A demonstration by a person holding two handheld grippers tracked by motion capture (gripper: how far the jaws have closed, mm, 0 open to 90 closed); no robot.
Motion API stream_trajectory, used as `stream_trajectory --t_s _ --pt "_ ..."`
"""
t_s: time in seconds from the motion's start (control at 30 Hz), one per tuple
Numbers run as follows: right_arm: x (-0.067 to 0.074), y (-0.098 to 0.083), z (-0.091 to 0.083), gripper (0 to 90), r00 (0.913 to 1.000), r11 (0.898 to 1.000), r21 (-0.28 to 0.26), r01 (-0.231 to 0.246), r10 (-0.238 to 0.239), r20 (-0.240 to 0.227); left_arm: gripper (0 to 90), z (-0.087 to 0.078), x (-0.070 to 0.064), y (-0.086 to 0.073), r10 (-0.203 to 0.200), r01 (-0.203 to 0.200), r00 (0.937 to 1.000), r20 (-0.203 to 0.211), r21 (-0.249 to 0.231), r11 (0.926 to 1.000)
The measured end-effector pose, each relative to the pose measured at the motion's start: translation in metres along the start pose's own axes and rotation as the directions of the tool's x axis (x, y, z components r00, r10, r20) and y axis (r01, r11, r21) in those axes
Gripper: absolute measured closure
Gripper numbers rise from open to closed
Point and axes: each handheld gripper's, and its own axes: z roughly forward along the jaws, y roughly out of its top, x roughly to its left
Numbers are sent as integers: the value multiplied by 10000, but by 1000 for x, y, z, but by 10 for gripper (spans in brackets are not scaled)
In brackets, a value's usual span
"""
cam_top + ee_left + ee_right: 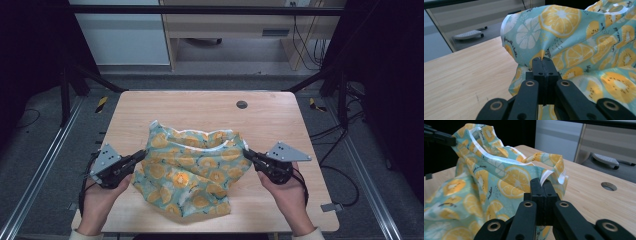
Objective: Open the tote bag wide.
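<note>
A light wooden rectangular table (200, 107) is seen across the middle of the high view, and a crumpled teal fabric printed with orange and yellow citrus slices (192, 167) is spread over its lower centre, nearer the bottom edge of the table than the top. The fabric is bunched and partly raised, with a white-trimmed edge running along its upper side. At the lower left of the high view, the black two-jaw left gripper (141, 155) is held in a hand (100, 197) and is pointed right toward the left edge of the fabric. In the left gripper view, its jaws are seen pressed fully together at the centre of the frame, and a fold of the fabric (574, 42) is pinched between their tips, with creases drawn toward that spot. At the lower right of the high view, the black two-jaw right gripper (248, 152) is held in the other hand (287, 195) and is pointed left at the right edge of the fabric. In the right gripper view, its jaws are likewise seen closed against each other, and the white-trimmed edge of the fabric (499, 177) is clamped at their tips. A small round dark hole (242, 104) is set into the table in the upper centre of the high view, well apart from the fabric; it is also seen at the right of the right gripper view (608, 186). A grey floor (40, 145) is visible around the table.
</note>
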Motion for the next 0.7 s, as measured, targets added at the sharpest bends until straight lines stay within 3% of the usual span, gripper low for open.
stream_trajectory --t_s 0.2,0.4,0.6,0.7 --pt "18 0 -11 900 9968 9993 -214 315 -330 -730 900 -28 -2 -20 -126 126 9995 276 0 9999" --pt "31 -20 -12 900 9869 9989 -21 474 -471 -1542 900 -43 -3 -42 -394 384 9953 889 129 9992" --pt "31 -44 -16 900 9772 9993 171 335 -292 -2102 900 -45 -11 -53 61 -133 9927 1207 591 9982" --pt "33 -51 -20 900 9678 9991 211 359 -295 -2500 900 -45 -11 -58 184 -305 9898 1416 840 9960"
